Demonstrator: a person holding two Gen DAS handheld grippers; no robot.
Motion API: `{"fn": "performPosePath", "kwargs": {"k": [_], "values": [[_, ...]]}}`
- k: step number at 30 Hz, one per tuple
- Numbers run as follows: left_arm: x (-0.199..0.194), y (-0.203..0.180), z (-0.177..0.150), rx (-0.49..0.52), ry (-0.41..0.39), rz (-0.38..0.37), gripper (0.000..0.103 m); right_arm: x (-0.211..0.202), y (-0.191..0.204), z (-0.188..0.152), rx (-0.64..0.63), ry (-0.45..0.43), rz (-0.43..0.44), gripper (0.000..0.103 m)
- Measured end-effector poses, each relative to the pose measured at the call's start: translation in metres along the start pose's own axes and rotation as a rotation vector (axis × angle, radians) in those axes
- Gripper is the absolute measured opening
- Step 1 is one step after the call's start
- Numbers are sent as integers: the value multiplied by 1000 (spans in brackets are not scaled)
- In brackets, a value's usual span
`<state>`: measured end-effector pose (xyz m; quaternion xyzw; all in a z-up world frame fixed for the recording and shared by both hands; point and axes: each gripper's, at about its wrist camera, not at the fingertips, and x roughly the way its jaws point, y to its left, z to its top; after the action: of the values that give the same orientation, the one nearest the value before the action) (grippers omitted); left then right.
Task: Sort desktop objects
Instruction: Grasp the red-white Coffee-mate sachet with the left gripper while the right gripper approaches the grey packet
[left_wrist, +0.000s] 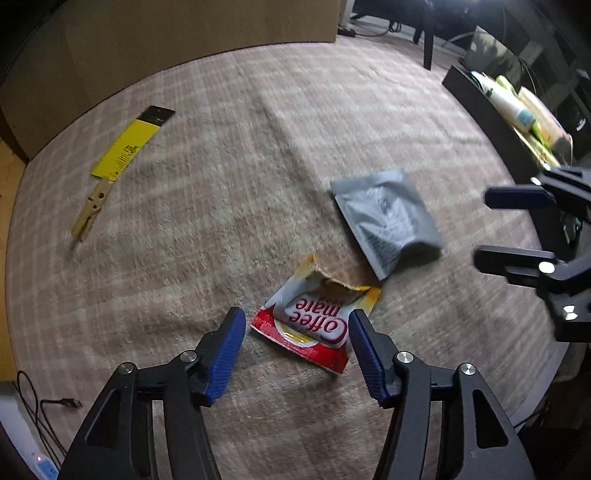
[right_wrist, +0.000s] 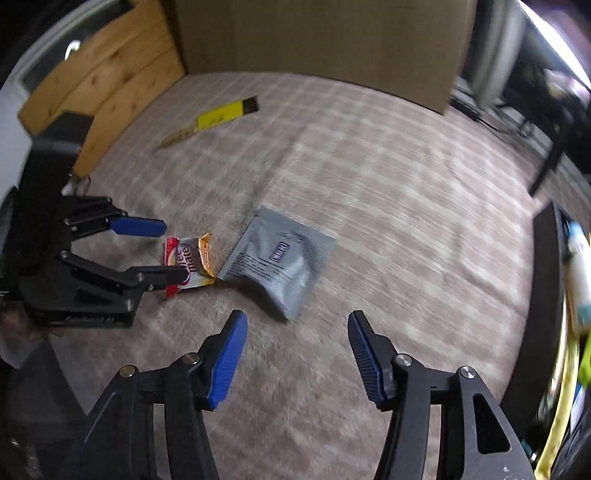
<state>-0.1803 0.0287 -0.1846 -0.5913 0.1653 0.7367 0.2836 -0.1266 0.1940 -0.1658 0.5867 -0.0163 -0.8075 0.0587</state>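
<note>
Dim indoor light; motion blur throughout; fisheye bending, dark corners.

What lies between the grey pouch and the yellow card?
Only bare checked cloth lies between the grey pouch and the yellow card; the left wrist view shows it.

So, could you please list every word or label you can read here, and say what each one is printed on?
"Coffee mate": on the torn red and white sachet, upside down in the left wrist view.
Grey pouch: a small dark logo and lines of print, too blurred to read.
Yellow card held in the wooden clothespin: small black print, too small to read.
Bottles in the black tray: labels unreadable.
</note>
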Motion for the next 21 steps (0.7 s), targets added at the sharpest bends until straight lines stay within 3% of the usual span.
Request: {"fn": "performPosePath", "kwargs": {"k": [5,9,15,17,19,20,21], "values": [[7,-2,-3,40,-8,1,64,23,15,6,-89,33,-36,53],[9,-4,-5,56,-18,-4,73,34,18,10,-121,47,-47,53],[12,-13,-7,81,-39,18,73,48,23,15,-162,61,-68,53],[11,-13,-9,67,-58,18,69,48,22,16,-156,51,-49,53],[5,-13,-8,56,-74,17,47,47,20,16,-160,44,-47,52],[3,-13,-8,43,-73,11,45,47,19,16,-161,39,-45,49],[3,-13,-8,36,-73,7,35,46,18,16,-160,33,-45,43]]}}
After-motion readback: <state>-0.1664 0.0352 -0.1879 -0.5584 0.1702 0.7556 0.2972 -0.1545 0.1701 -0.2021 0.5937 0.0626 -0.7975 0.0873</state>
